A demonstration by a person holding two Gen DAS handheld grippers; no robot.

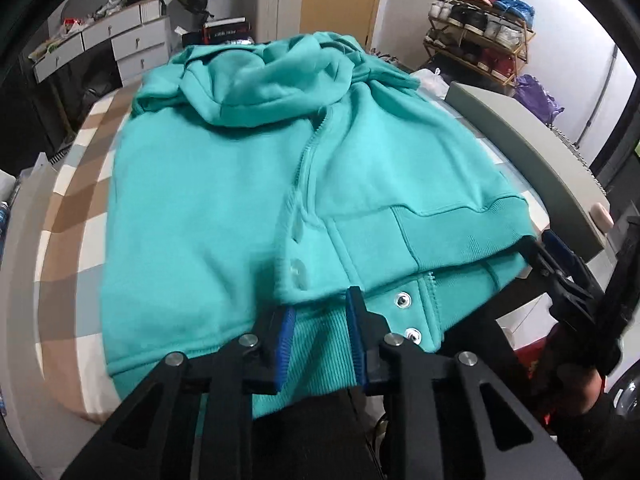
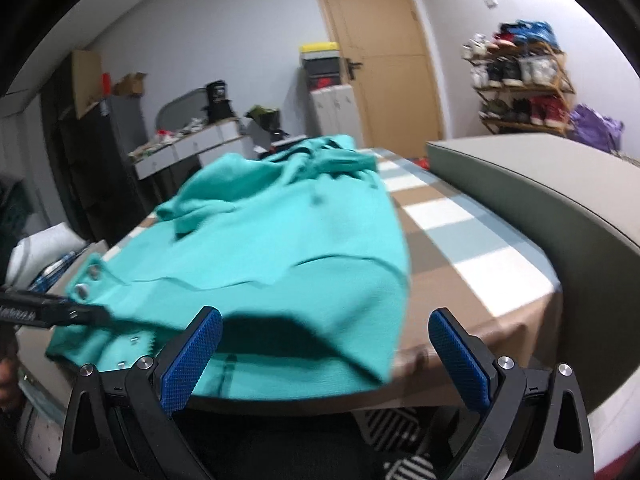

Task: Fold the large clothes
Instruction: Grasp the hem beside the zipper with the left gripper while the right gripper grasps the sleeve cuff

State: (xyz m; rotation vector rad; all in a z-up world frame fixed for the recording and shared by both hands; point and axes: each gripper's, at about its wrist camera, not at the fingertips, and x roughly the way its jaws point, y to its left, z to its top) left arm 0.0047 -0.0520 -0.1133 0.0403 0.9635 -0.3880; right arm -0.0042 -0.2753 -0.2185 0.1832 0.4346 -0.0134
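Note:
A teal zip hoodie (image 1: 224, 184) lies on the checked table, hood at the far end, its near part folded over so the ribbed hem and snap buttons (image 1: 402, 300) show. My left gripper (image 1: 320, 340) has its blue pads around the ribbed hem (image 1: 316, 352) at the near edge, jaws partly closed with cloth between them. My right gripper (image 2: 326, 356) is wide open and empty, just off the table's near edge by the hoodie's right corner (image 2: 372, 360). The right gripper also shows in the left wrist view (image 1: 560, 264), and the left one in the right wrist view (image 2: 76, 314).
The checked tablecloth (image 2: 460, 248) is bare right of the hoodie. A grey cushioned board (image 2: 540, 200) runs along the table's right side. A white drawer unit (image 1: 120, 40), a door (image 2: 384, 60) and a shoe rack (image 1: 480, 28) stand beyond.

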